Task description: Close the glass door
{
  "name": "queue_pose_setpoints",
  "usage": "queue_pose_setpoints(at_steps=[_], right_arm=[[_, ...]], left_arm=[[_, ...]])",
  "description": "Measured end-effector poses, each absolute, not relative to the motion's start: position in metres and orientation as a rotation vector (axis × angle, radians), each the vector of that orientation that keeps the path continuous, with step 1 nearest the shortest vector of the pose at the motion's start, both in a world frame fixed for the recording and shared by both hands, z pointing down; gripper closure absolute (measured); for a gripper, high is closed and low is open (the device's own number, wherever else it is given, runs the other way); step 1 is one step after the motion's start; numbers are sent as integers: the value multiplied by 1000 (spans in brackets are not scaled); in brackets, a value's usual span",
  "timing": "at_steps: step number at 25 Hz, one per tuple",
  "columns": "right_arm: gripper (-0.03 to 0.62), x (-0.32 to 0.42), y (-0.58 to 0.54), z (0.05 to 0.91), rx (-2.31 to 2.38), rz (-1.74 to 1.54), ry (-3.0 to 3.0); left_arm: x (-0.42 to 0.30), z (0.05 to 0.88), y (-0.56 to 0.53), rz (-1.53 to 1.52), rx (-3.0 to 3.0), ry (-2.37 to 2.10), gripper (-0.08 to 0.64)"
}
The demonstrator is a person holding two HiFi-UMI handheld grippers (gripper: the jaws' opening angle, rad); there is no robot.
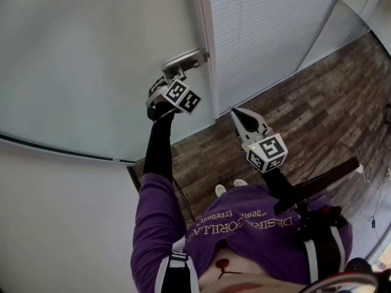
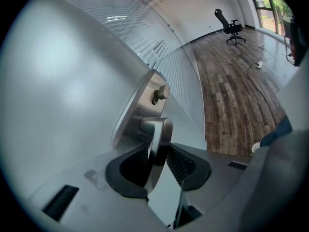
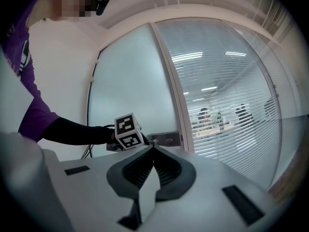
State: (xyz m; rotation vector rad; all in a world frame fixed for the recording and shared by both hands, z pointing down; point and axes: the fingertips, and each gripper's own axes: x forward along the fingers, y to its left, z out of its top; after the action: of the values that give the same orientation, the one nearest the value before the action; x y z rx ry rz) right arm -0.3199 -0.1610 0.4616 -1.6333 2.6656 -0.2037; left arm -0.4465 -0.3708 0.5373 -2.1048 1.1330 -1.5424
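Head view: left gripper [image 1: 173, 77] clamped on handle [image 1: 186, 58], lever hidden beneath it.

Frosted glass door [image 1: 85, 66] across upper left, metal door handle [image 1: 186, 58] at its right edge, beside pale frame post [image 1: 208, 47]. Left gripper [image 1: 173, 74] raised on black-sleeved arm [image 1: 160, 145], tips at door handle; exact grip not readable from this angle. Right gripper [image 1: 236, 112] lower and to the right, apart from the door, jaws drawn to a point, nothing between them. Slatted glass panel [image 1: 275, 35] right of frame post. Dark wood-plank floor [image 1: 305, 115] beneath. Purple shirt [image 1: 244, 237] at bottom, white shoes [image 1: 229, 187] showing past it. Loose cable [image 1: 369, 191] on floor, far right.
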Motion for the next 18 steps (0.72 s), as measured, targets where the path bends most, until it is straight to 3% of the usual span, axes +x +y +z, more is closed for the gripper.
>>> queue_pose_setpoints(at_steps=[18], right_arm=[[601,-311,-166,461,-1656,-200,2661]], left_arm=[[-444,536,-387,-1563,-2107,1138,449]])
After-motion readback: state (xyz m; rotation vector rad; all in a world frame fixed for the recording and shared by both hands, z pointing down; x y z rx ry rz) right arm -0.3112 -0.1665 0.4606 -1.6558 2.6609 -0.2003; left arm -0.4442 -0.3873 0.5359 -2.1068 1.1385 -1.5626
